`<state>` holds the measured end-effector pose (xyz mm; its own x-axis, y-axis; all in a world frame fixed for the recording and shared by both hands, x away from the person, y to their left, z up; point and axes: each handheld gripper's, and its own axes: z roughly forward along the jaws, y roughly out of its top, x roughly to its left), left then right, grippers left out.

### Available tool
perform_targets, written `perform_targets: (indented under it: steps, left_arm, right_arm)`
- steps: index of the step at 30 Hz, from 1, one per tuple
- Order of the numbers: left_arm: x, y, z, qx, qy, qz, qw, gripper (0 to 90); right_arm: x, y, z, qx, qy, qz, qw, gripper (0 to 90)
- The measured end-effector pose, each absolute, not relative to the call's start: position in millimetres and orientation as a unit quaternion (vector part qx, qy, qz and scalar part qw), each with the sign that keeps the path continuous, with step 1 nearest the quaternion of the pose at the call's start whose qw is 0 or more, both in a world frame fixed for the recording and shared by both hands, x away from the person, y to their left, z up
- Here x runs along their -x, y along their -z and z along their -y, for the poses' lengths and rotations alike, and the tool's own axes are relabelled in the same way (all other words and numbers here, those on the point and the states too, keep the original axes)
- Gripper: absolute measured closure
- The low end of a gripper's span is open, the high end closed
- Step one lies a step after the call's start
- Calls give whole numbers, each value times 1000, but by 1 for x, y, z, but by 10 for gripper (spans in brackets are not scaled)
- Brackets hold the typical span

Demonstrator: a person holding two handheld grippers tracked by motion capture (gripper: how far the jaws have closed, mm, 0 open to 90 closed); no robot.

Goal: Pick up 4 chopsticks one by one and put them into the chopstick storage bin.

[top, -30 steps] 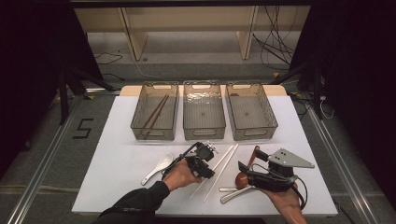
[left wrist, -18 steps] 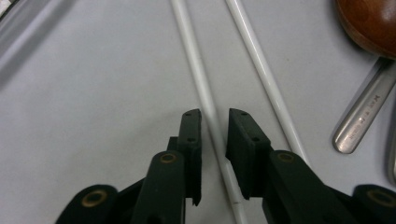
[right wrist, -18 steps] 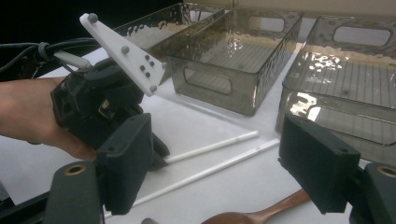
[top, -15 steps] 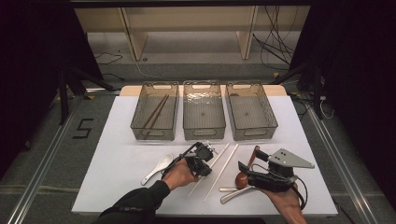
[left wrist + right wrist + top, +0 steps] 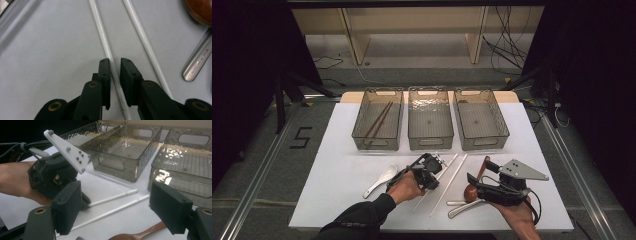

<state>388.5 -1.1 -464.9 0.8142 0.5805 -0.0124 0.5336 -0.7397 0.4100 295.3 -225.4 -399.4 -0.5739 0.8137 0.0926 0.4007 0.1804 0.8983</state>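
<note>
My left gripper (image 5: 435, 168) is low over the white mat, its jaws (image 5: 115, 65) standing a narrow gap apart astride one white chopstick (image 5: 105, 42) that lies flat on the mat. A second white chopstick (image 5: 140, 35) lies parallel beside it. My right gripper (image 5: 480, 173) is wide open (image 5: 120, 212) just above a brown wooden spoon (image 5: 471, 192), which lies under and between its jaws (image 5: 140, 235). A metal spoon (image 5: 462, 206) rests beside the wooden one. The right gripper view looks across at the left gripper (image 5: 56, 176) and both white chopsticks (image 5: 112, 197).
Three clear bins stand in a row at the back of the mat. The left bin (image 5: 362, 131) holds brown chopsticks (image 5: 378, 121). The middle bin (image 5: 430, 145) and right bin (image 5: 482, 144) hold nothing I can make out. A white spoon (image 5: 380, 181) lies left of my left hand.
</note>
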Motion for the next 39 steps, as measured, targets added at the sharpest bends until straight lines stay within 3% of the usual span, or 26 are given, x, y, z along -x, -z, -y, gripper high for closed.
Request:
perform_targets:
  steps: [13, 14, 22, 34, 39]
  left_arm:
    - [-400, 458, 0, -927, -31, -318, 197, 823]
    - [-401, 455, 1, -928, -47, -317, 190, 891]
    - [-406, 461, 0, -929, -32, -328, 169, 886]
    - [-399, 452, 7, -929, -8, -322, 182, 701]
    - [-395, 459, 12, -935, -1, -313, 166, 684]
  right_arm:
    - [-296, 400, 226, -412, -489, -739, 211, 268]
    - [-296, 400, 226, -412, -489, -739, 211, 269]
    - [-297, 400, 227, -414, -489, -738, 210, 269]
    - [-297, 400, 227, -414, -490, -738, 211, 269]
    - [-297, 399, 227, -413, -491, -738, 211, 269]
